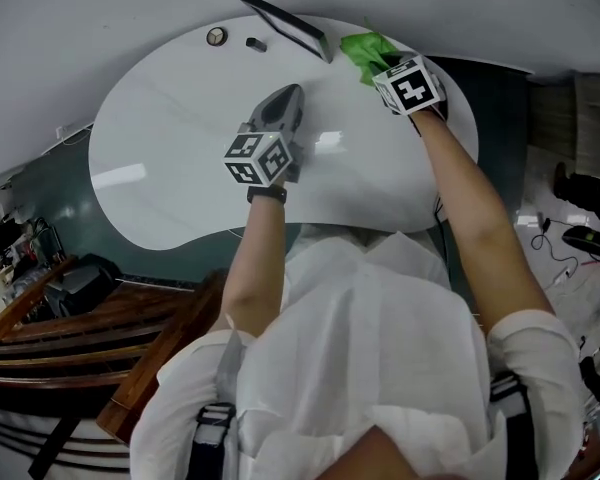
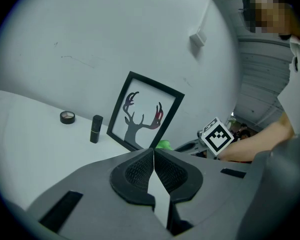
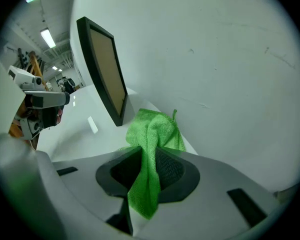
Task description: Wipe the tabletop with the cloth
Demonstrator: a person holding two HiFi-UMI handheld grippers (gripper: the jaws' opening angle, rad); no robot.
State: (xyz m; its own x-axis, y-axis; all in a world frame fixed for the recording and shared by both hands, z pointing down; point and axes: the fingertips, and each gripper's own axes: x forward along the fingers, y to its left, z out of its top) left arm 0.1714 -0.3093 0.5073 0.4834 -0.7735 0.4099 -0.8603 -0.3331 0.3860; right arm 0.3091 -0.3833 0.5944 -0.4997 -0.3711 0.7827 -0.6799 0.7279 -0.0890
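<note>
white shirt (image 1: 380, 358) above the white surface (image 1: 170, 178), both grippers out
right gripper (image 3: 151, 156) jaws pinch the green cloth (image 3: 152, 129) at the surface's far edge, near the deer picture frame (image 2: 144, 115); left gripper (image 2: 153, 154) jaws pressed together, empty.

Most of the white tabletop (image 1: 170, 168) lies bare, open to a sweep. Along its far edge stand a picture frame (image 1: 285, 25), a small black tube (image 1: 256, 43) and a round tin (image 1: 216, 36) (all near the wall (image 1: 100, 8)).

No legible writing anywhere.
Marker cubes (image 1: 258, 158) bear only square patterns; the picture frame (image 2: 145, 115) shows an antlered deer silhouette.
</note>
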